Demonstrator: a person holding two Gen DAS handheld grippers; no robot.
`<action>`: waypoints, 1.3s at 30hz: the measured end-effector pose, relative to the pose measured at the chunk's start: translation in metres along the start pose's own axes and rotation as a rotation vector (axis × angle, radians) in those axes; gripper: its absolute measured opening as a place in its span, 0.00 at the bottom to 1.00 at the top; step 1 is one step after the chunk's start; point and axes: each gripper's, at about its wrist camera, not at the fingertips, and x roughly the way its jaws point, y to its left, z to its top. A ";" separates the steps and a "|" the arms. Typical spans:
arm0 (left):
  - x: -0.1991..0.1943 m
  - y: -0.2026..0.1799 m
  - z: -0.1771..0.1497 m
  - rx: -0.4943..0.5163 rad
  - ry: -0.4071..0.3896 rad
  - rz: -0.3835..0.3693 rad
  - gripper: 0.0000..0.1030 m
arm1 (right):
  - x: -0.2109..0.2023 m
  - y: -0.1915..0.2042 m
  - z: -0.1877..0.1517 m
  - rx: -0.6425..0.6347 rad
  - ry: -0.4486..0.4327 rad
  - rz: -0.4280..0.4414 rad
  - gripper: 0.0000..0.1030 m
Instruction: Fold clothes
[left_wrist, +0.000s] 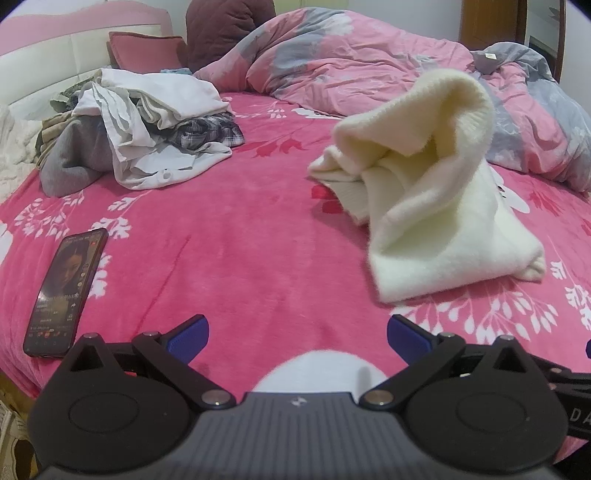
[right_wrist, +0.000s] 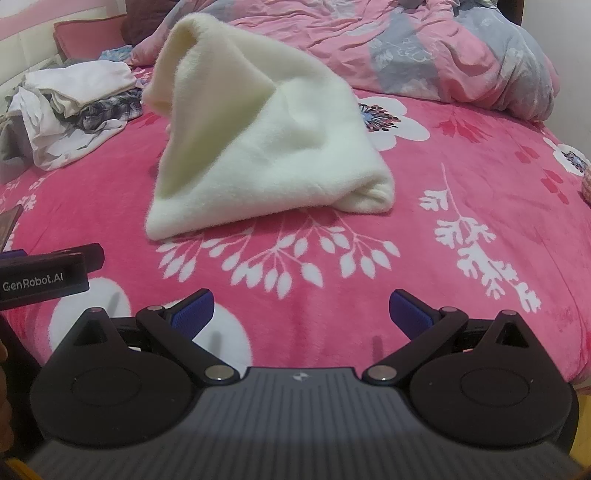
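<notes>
On the bed, pink floral sheet (left_wrist: 229, 236), sits the cream fleece garment (left_wrist: 436, 192); it is bunched into a rough cone, peak standing up, base resting on the sheet; a ribbed cuff or hem pokes out on its left side in the left wrist view; no gripper touches it. Right wrist view shows the same garment (right_wrist: 258, 147) straight ahead, tented, lower right corner rolled under.

Left gripper (left_wrist: 297, 338): jaws spread wide, blue pads apart, nothing between them; it hovers over bare sheet, garment ahead and to its right, clear of the fingers. Right gripper (right_wrist: 301, 314): jaws likewise spread, empty, over the white leaf print of the sheet; garment beyond the fingertips, not in contact. Black body of the left gripper, lettered "GenRobot.AI", shows at the left edge of the right wrist view.

Pile of unfolded clothes (left_wrist: 140, 125) lies at the far left of the bed: white shirts on top, a plaid piece and a grey piece under; well apart from the cream garment. Same pile (right_wrist: 70, 110) appears at upper left in the right wrist view. Smartphone (left_wrist: 66, 291) lies flat on the sheet near the bed edge, screen lit, left of the left gripper. Crumpled pink-and-grey duvet (left_wrist: 369, 59) is heaped across the far side of the bed; pink pillow (left_wrist: 147, 48) and dark maroon cushion (left_wrist: 229, 26) lean at the headboard behind the pile.
</notes>
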 end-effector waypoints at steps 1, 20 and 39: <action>0.000 0.000 0.000 -0.001 0.000 0.001 1.00 | 0.000 0.000 0.000 -0.001 0.000 0.000 0.99; 0.014 0.003 0.002 -0.031 -0.032 -0.063 1.00 | 0.008 -0.008 0.001 -0.001 -0.045 0.002 0.99; 0.051 0.041 0.003 -0.144 -0.109 -0.091 1.00 | 0.032 -0.003 0.077 -0.113 -0.437 0.261 0.99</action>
